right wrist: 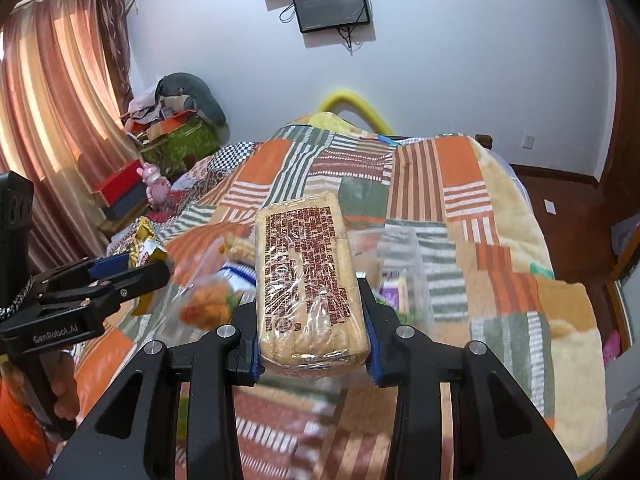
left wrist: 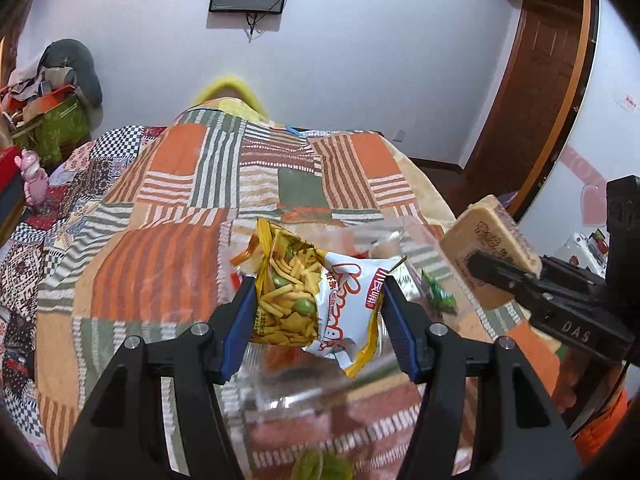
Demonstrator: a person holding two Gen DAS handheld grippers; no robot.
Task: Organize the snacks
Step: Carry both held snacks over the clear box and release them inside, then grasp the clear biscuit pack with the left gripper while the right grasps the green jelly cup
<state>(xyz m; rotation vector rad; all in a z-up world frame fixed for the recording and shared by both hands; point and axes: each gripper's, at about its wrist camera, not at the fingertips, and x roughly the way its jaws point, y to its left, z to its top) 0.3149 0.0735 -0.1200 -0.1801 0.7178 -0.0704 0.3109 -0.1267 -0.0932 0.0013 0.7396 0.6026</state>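
Note:
My left gripper [left wrist: 318, 296] is shut on a yellow and white snack bag [left wrist: 308, 292] of fried sticks and green peas, held above the patchwork bedspread [left wrist: 168, 216]. My right gripper [right wrist: 312, 328] is shut on a tan pack of biscuits [right wrist: 308, 276] wrapped in clear film with brown print. In the left wrist view the right gripper [left wrist: 504, 272] and its biscuit pack [left wrist: 484, 236] hang at the right. In the right wrist view the left gripper [right wrist: 132, 268] with its snack bag [right wrist: 144, 248] shows at the left. Below both lie more snacks in clear plastic [right wrist: 208, 292].
A clear plastic container [right wrist: 404, 268] with small packets stands on the bed. A pink toy [right wrist: 154, 188], a red box [right wrist: 120, 186] and a cluttered pile [right wrist: 176, 128] sit at the left by the curtains. Screens [right wrist: 328, 0] hang on the far wall. A wooden door [left wrist: 540, 92] stands right.

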